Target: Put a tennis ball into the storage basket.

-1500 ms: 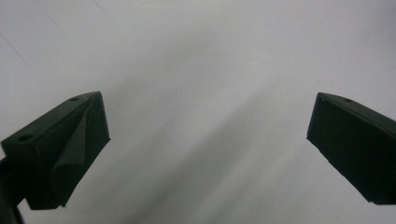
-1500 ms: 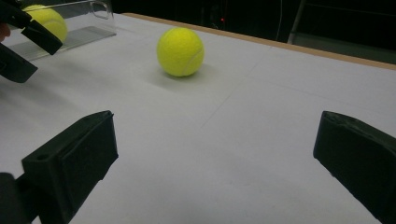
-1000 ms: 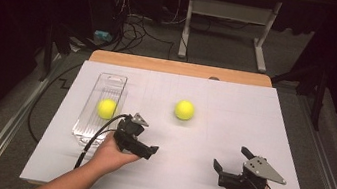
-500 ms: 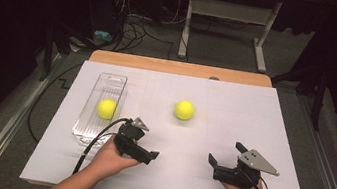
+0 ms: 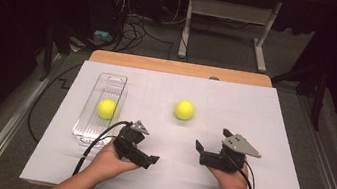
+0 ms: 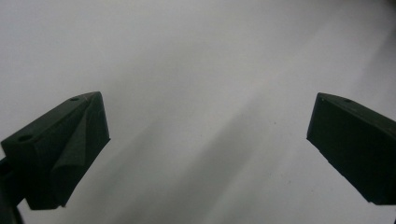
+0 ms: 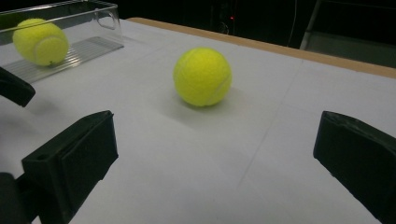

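Observation:
A yellow tennis ball (image 5: pixel 184 109) lies loose on the white table (image 5: pixel 274 120); in the right gripper view the same ball (image 7: pixel 202 77) sits ahead, between the jaw lines. A second tennis ball (image 5: pixel 106 108) (image 7: pixel 40 41) rests inside a clear plastic tray (image 5: pixel 119 80) (image 7: pixel 100 21) at the left. My right gripper (image 5: pixel 199 153) (image 7: pixel 215 154) is open, low over the table, pointing at the loose ball from a short distance. Near the tray's front end my left gripper (image 5: pixel 149 161) (image 6: pixel 205 140) is open, its jaws wide over bare table.
The table's wooden far edge (image 5: pixel 180 68) borders a dark floor with cables and a desk frame (image 5: pixel 227 27). One jaw tip of the left gripper (image 7: pixel 14 88) shows at the left of the right gripper view.
My right gripper has moved left and away from the person, closer to the loose ball. The left gripper has barely shifted. Both balls stay put.

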Action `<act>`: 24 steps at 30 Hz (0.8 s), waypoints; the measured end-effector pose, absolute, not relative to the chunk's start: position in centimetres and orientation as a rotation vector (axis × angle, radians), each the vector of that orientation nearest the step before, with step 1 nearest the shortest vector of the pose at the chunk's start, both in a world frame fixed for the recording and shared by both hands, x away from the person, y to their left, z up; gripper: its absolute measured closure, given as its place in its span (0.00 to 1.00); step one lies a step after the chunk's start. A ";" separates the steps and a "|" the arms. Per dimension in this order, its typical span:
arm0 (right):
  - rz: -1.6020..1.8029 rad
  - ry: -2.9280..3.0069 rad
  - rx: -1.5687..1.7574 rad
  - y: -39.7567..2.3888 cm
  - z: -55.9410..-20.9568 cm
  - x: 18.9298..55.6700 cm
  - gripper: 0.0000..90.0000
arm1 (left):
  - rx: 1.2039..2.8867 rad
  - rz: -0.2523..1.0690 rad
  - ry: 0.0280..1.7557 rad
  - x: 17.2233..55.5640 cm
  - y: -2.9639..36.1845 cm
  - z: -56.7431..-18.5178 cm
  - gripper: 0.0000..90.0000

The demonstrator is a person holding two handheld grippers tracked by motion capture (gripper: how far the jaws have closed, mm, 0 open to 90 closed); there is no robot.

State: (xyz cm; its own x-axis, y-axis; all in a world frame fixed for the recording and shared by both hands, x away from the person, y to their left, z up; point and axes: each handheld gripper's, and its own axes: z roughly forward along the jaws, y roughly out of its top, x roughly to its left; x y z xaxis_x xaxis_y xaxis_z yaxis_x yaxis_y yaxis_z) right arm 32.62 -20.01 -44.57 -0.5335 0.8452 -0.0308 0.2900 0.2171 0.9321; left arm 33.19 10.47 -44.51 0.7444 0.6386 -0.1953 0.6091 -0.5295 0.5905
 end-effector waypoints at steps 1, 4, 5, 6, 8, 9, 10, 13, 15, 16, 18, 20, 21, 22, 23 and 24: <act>1.309 1.946 1.044 -19.6 -44.5 32.9 0.00 | 2.291 0.062 0.930 33.2 10.5 -44.5 0.00; 1.314 1.950 1.032 -18.6 -44.2 33.7 0.00 | 2.291 0.066 0.930 33.1 10.5 -44.5 0.00; 1.309 1.953 1.029 -18.3 -44.1 33.9 0.00 | 2.290 0.070 0.930 33.1 10.6 -44.4 0.00; 1.310 1.956 1.021 -17.9 -44.0 34.2 0.00 | 2.293 0.072 0.928 33.1 10.6 -44.4 0.00; 1.304 1.966 1.011 -17.3 -43.9 34.7 0.00 | 2.294 0.075 0.929 33.0 10.7 -44.4 0.00; 1.306 1.968 1.010 -17.0 -43.8 34.9 0.00 | 2.294 0.078 0.929 33.0 10.7 -44.4 0.00; 1.305 1.972 1.002 -16.8 -43.7 35.1 0.00 | 2.294 0.078 0.929 33.0 10.7 -44.4 0.00; 1.305 1.973 0.995 -16.2 -43.5 35.6 0.00 | 2.289 0.079 0.930 33.0 10.8 -44.3 0.00; 1.300 1.974 0.990 -15.9 -43.3 36.0 0.00 | 2.291 0.084 0.931 33.0 10.8 -44.3 0.00; 1.300 1.974 0.992 -15.7 -43.3 36.2 0.00 | 2.295 0.087 0.930 32.9 10.8 -44.3 0.00; 1.293 1.976 0.991 -15.5 -43.1 36.5 0.00 | 2.297 0.090 0.923 32.9 10.8 -44.3 0.00; 1.281 1.982 1.002 -15.3 -43.1 37.1 0.00 | 2.298 0.090 0.919 32.8 10.8 -44.2 0.00; 1.275 1.985 0.999 -15.2 -43.0 37.3 0.00 | 2.297 0.092 0.919 32.8 10.8 -44.2 0.00; 1.272 1.987 1.003 -15.1 -43.0 37.6 0.00 | 2.298 0.094 0.917 32.8 10.9 -44.2 0.00; 1.271 1.990 1.006 -15.0 -43.0 37.9 0.00 | 2.298 0.096 0.917 32.8 10.9 -44.2 0.00; 1.270 1.988 1.010 -14.9 -43.0 38.1 0.00 | 2.296 0.093 0.918 32.8 11.0 -44.2 0.00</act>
State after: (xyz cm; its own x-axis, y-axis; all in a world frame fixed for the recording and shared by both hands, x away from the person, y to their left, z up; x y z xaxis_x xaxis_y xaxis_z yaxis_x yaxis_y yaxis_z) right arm 38.13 -14.86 -43.00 -0.5544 0.8298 -0.0635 0.2913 0.2650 0.9192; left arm 32.81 10.98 -44.20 0.7518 0.6379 -0.1670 0.5912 -0.5399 0.5992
